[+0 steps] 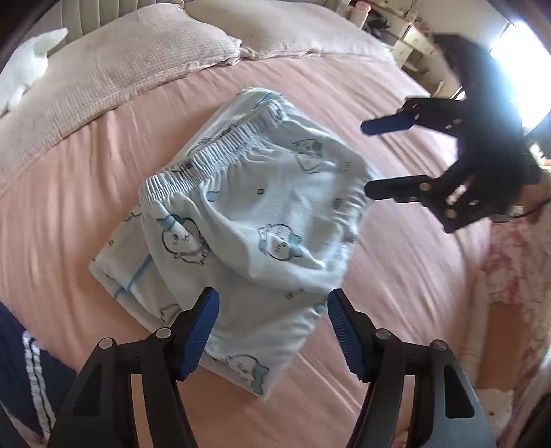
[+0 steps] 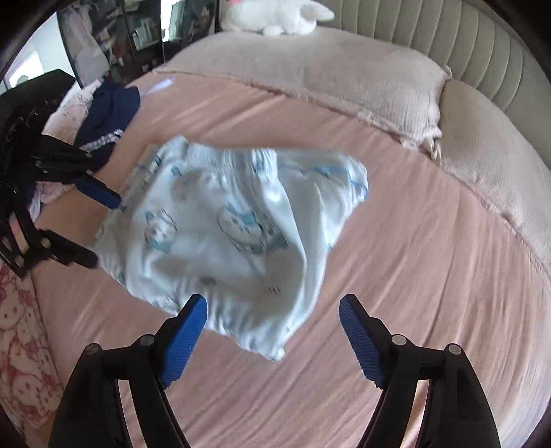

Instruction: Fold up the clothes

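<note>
The light blue printed shorts (image 1: pixel 248 213) lie folded on the pink bedsheet (image 1: pixel 396 275), just ahead of the left gripper (image 1: pixel 272 331), whose 2 fingers stand wide apart with nothing clamped. The right gripper (image 2: pixel 272 331) is likewise spread and empty, the shorts' near edge just beyond its left finger (image 2: pixel 186 341).

A pink bed (image 1: pixel 396 275) carries pale-blue printed shorts (image 1: pixel 248 220), pillows (image 1: pixel 113 69) and navy clothing (image 2: pixel 106 110).

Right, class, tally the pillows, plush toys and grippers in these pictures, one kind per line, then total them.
Pillows: 2
Plush toy: 1
Grippers: 2 (left gripper, right gripper)
Total: 5
</note>
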{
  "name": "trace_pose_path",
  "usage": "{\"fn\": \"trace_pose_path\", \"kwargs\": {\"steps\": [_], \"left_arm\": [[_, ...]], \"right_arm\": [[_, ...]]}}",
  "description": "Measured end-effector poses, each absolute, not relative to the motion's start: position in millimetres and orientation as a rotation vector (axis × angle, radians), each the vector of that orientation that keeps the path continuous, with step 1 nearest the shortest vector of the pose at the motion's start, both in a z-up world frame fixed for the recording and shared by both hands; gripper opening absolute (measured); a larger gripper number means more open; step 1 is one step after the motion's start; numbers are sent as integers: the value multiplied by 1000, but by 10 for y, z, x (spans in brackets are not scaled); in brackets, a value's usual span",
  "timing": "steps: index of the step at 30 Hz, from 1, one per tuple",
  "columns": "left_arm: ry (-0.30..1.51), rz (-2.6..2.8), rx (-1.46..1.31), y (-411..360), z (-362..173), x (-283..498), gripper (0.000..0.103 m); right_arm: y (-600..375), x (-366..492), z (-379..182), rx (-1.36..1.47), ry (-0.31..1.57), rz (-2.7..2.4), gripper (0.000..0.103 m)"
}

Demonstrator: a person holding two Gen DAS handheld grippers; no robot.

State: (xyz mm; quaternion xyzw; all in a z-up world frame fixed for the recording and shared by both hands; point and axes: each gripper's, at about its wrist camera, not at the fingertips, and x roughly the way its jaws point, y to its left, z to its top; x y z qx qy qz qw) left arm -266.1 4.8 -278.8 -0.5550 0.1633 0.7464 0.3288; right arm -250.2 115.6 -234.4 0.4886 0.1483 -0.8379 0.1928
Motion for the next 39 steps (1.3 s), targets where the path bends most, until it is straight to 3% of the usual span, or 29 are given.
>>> {"fn": "trace_pose_path", "kwargs": {"steps": [5, 6, 7, 9, 12, 15, 17, 20, 21, 24, 30, 33, 36, 39], "left_arm": [[608, 1944, -1448, 132, -2983, -2583, 66], [639, 1930, -1461, 102, -2983, -2567, 66], [669, 1914, -1474, 52, -2979, -2553, 66], [702, 1898, -1517, -103, -2968, -2561, 74], [662, 1931, -1578, -332, -2875, -2642, 76], [517, 2022, -1438, -328, -2616, -2696, 75], [446, 2057, -1358, -199, -2534, -2757, 75], [484, 2053, -1338, 334, -2773, -2856, 74], [522, 2040, -1360, 489, -2930, -2879, 74], [572, 2031, -1392, 399, -3051, -2905, 74], [561, 2044, -1422, 87, -3070, -2905, 76], [551, 2095, -1461, -50, -2983, -2933, 76], [406, 2196, -1358, -73, -2733, -2978, 75], [388, 2193, -1261, 144, -2664, -3009, 75]], "right_arm": [[867, -2613, -2703, 1364, 580, -2287, 80], [867, -2624, -2798, 1367, 613, -2270, 84], [952, -2658, -2814, 1390, 613, -2286, 95], [1193, -2733, -2781, 1439, 578, -2330, 102], [1473, -2725, -2633, 1459, 531, -2383, 102], [1495, -2618, -2310, 1317, 513, -2484, 102], [1438, -2580, -2103, 1226, 359, -2491, 102], [1046, -2573, -2151, 1182, 419, -2346, 102], [882, -2569, -2232, 1165, 485, -2293, 99], [814, -2578, -2412, 1193, 532, -2261, 77], [972, -2654, -2636, 1257, 630, -2294, 77], [1337, -2752, -2529, 1323, 499, -2379, 77], [1469, -2678, -2233, 1230, 406, -2507, 77], [1190, -2580, -2015, 1093, 335, -2399, 77]]}}
